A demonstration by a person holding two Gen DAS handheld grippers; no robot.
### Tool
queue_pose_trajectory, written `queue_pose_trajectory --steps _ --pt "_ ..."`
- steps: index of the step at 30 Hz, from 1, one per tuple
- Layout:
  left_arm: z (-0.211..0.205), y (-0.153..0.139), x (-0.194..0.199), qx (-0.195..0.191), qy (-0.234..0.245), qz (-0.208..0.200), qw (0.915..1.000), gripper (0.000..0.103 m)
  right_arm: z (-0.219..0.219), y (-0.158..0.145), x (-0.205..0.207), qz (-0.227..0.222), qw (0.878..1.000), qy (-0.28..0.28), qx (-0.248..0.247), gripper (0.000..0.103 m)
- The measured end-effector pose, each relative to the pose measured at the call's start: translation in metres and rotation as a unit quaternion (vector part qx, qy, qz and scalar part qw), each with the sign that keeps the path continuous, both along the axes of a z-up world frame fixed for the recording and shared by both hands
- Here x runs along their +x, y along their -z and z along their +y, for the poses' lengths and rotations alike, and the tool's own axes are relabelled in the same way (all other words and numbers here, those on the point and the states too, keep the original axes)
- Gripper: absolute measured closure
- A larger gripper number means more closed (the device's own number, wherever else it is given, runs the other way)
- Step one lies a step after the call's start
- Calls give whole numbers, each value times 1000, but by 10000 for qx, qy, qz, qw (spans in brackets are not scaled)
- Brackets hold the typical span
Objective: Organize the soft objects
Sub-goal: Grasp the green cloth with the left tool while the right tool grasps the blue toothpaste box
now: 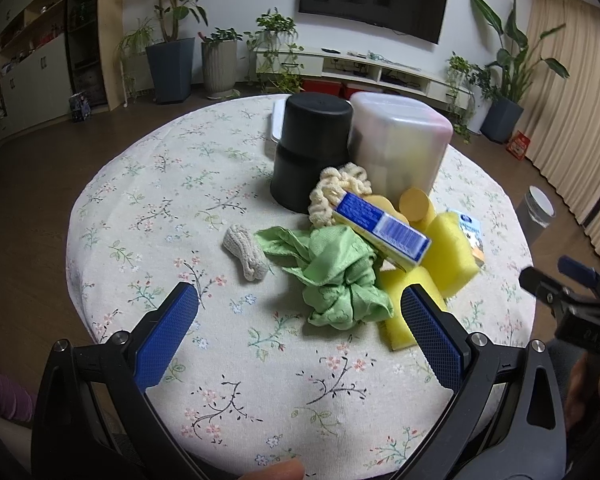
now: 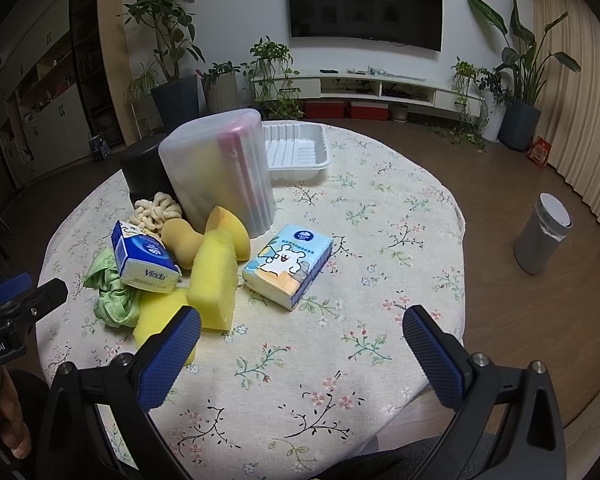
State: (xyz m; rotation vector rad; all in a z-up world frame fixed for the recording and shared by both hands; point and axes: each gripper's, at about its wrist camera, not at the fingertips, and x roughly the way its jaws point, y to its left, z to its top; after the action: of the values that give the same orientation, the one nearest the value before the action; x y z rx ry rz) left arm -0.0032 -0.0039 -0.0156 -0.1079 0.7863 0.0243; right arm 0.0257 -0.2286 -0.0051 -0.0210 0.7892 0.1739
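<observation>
Yellow sponge point(image 1: 396, 320) half-hidden behind fingers point(image 1: 432, 336)

This was a home living room. A large flat television point(image 2: 366, 7) hung on the white wall above a long low white media console point(image 2: 396, 88), with red storage boxes point(image 2: 346, 110) tucked beneath it. Potted houseplants point(image 2: 168, 36) stood along the wall and in the right corner by full-length beige curtains point(image 2: 576, 92). Built-in cabinets and shelving point(image 1: 32, 52) lined the left side. The floor point(image 2: 480, 184) was dark wood, and the round bench point(image 2: 380, 216) wore a floral tablecloth. A small grey bin point(image 2: 542, 240) stood beside its right edge.
</observation>
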Motion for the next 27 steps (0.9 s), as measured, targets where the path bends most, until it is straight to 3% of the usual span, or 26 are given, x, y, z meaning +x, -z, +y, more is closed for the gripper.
queue_pose_trajectory --steps 12,21,27 --pt "8 22 9 27 227 385 9990 0 -8 22 35 441 9986 -278 95 0" --pt "-12 21 37 0 530 411 9977 0 -7 35 61 762 9964 -351 149 0" --pt "-27 35 49 -68 703 631 9955 1 -6 40 74 945 9947 -377 144 0"
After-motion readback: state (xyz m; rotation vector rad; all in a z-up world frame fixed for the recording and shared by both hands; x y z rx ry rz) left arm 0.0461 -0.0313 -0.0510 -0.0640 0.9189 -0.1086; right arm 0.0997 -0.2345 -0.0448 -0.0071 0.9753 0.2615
